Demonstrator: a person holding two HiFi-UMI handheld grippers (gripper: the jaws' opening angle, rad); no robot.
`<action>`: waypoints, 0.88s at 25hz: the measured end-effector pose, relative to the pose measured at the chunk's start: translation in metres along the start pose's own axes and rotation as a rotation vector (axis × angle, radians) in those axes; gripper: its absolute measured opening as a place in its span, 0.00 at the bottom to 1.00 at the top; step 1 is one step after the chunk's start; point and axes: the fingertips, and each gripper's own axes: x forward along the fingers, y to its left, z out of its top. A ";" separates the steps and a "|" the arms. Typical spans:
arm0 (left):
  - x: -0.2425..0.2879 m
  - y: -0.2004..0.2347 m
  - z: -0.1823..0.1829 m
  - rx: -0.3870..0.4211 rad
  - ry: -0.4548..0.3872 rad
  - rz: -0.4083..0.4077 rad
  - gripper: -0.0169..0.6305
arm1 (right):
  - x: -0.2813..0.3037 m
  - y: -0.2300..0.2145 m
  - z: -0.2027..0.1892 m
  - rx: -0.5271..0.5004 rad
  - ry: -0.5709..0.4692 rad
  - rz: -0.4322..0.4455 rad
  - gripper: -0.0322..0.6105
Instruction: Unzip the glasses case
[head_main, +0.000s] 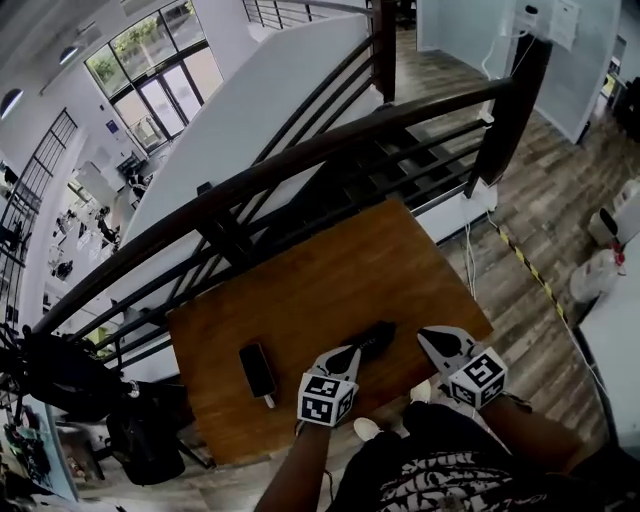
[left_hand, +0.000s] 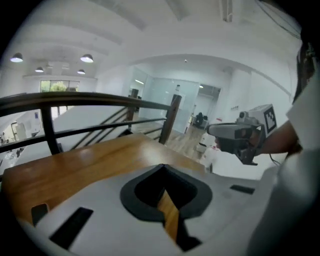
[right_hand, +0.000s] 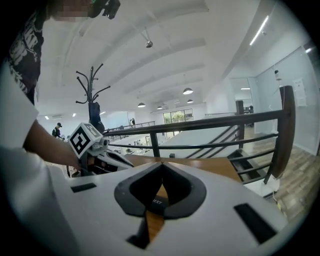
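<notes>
Dark, elongated glasses case (head_main: 377, 337), lying flat and slantwise near the front edge of the wooden table (head_main: 300, 290), right of centre; zip too small to read.

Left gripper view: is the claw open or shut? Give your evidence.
Shut and empty: the claw tips of the left gripper meet at a point, with only the wooden table showing behind.

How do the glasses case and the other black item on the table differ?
The glasses case lies right at the tip of the left gripper; the flat black slab lies apart to its left, near no gripper. The case looks rounded and bulky, the slab thin with a pale bit at its near end. Both are dark and lie on the wooden table, neither held.
</notes>
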 end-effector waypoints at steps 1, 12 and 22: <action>0.011 -0.003 -0.005 0.012 0.036 -0.025 0.04 | 0.004 -0.002 -0.005 -0.008 0.022 0.013 0.05; 0.110 0.013 -0.079 0.176 0.408 -0.122 0.04 | 0.055 -0.046 -0.112 -0.203 0.306 0.138 0.05; 0.134 0.026 -0.112 0.134 0.530 -0.146 0.04 | 0.095 -0.046 -0.172 -0.406 0.514 0.317 0.05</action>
